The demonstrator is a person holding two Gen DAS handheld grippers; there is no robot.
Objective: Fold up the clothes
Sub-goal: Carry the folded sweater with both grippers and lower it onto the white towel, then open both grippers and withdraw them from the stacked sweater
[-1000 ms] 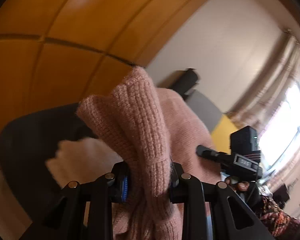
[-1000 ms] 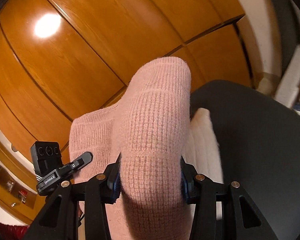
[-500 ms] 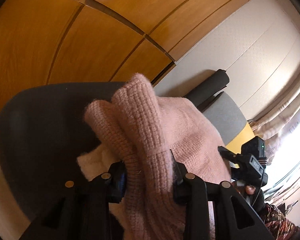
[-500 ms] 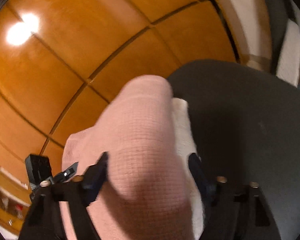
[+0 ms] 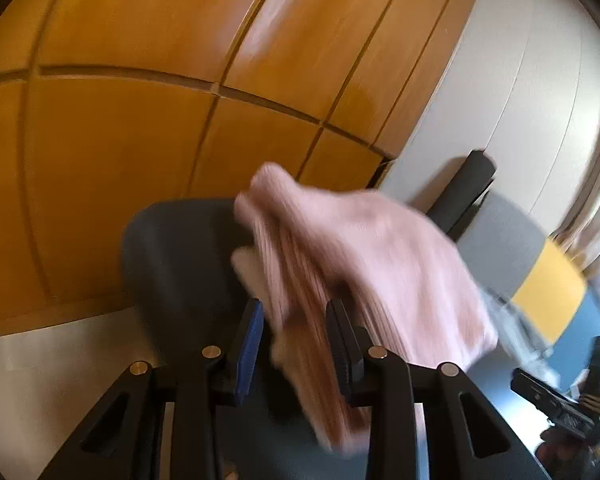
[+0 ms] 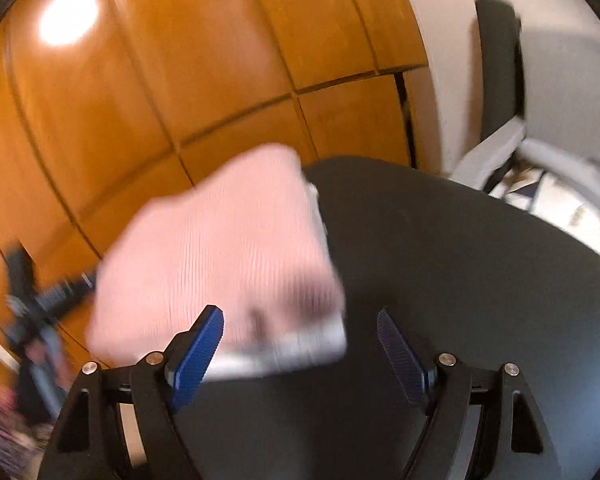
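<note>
Judging the pink knit sweater (image 5: 364, 256) soft, light and floppy, I favour its ribbed edge, where my closing left gripper (image 5: 296, 344) pinches a bunch while my right gripper (image 6: 300, 344) gapes empty.

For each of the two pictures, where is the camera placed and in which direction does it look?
Left wrist: on the left gripper, looking down along its fingers at the pink sweater between the closing jaws; wooden panels behind.
Right wrist: on the right gripper, jaws wide, sweater ahead on the dark seat.
Shared: sweater, seat, panels.
</note>
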